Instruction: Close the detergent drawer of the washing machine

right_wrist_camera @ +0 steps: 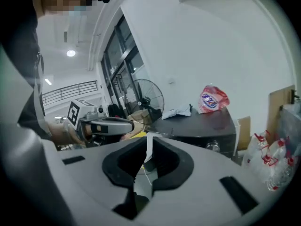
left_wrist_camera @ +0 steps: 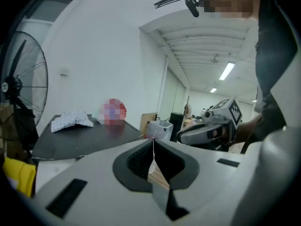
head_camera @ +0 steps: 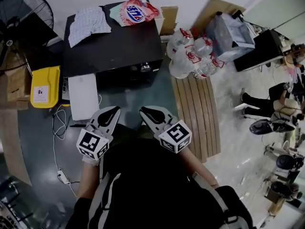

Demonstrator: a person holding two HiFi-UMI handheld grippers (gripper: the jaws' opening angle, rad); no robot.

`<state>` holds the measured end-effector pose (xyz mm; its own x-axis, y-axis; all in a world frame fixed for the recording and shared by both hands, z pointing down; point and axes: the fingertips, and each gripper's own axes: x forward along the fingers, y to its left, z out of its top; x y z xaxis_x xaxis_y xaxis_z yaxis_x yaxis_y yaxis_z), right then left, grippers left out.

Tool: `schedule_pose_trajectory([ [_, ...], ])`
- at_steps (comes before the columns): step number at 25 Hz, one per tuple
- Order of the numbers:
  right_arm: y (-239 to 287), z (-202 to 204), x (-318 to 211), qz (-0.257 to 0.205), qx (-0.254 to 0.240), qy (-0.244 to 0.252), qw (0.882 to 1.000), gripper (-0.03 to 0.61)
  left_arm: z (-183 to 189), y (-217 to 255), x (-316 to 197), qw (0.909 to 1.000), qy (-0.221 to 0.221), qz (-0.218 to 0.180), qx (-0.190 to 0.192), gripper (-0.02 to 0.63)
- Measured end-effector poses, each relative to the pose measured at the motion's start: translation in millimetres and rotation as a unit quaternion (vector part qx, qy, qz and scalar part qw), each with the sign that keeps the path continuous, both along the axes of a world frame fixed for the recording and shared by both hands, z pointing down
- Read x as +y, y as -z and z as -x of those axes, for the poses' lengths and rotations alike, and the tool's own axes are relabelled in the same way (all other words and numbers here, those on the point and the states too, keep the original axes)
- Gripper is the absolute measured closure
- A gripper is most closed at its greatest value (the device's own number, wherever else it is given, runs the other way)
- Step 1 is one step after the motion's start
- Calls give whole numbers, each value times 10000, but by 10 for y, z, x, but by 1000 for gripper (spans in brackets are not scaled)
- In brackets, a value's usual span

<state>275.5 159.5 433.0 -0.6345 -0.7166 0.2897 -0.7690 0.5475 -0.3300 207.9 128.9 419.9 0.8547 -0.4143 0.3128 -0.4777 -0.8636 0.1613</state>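
Head view, step: approach, by my judgement; left gripper [head_camera: 113, 111] and right gripper [head_camera: 144, 111] are side by side, well short of the washing machine [head_camera: 114, 46]
Head view, drawer: white detergent drawer [head_camera: 83, 97], apparently pulled out; ahead and slightly left of the left jaws; touched by neither gripper
Left gripper view, jaws: pressed together; nothing between them; machine top beyond the tips
Right gripper view, jaws: drawn to a thin slit; nothing pinched; machine ahead and right of the tips
Next move: likely closed tips set squarely on the drawer front; then a straight push in
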Motion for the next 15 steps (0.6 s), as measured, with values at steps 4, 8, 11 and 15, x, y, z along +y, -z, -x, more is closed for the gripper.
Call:
schedule_pose_trajectory([
  [4, -118, 363, -129, 144, 50, 844, 9963, 537, 372, -125, -37, 9975, 698, 129, -73, 601],
  [8, -241, 794, -197, 256, 196, 1582, 9869, 537, 810, -250, -14, 9905, 1333, 321, -74, 601],
  [11, -358, 1129, -213, 336, 323, 2046, 9777, 537, 1175, -354, 5, 9838, 1745, 403, -111, 600],
  [15, -537, 1518, -210, 494, 512, 2554, 9642, 532, 1654, -506, 55, 9745, 2160, 563, -221, 600],
])
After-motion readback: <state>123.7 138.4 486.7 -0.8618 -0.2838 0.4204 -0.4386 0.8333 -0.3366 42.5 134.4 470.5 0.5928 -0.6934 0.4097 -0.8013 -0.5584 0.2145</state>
